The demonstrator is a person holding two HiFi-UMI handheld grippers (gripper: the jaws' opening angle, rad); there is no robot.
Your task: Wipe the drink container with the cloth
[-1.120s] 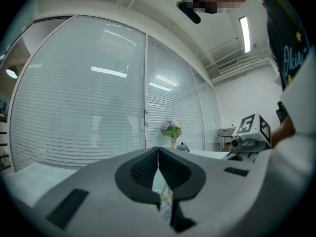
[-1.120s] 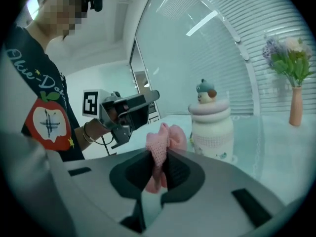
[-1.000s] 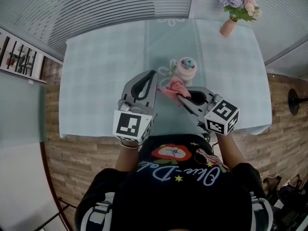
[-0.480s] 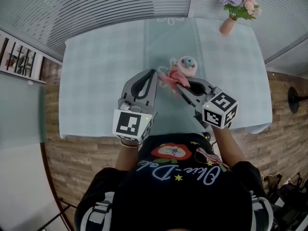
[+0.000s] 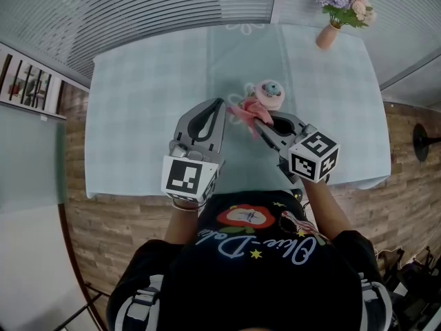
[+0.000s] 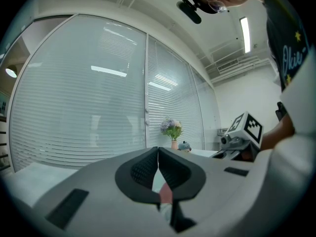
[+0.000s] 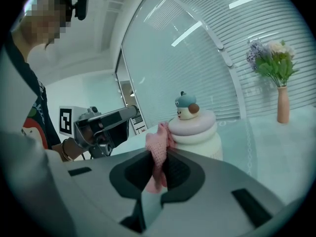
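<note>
The drink container [image 5: 268, 94] is a squat pink and white bottle with a small blue figure cap, standing mid-table. In the right gripper view the container [image 7: 195, 130] rises just beyond the jaws. A pink cloth [image 5: 247, 112] is bunched against its left side. My right gripper [image 5: 258, 121] is shut on the cloth [image 7: 158, 152], which sticks up between the pads. My left gripper [image 5: 220, 105] hovers to the left of the cloth, shut with nothing in it; its jaws [image 6: 157, 154] meet at the tips.
A pink vase of flowers [image 5: 329, 32] stands at the table's far right corner. The pale checked tablecloth [image 5: 145, 109] covers the table, with its front edge near my body. Slatted blinds run behind the table.
My right gripper has carried the cloth up and left, from in front of the container to against its left side. The left gripper has stayed put.
</note>
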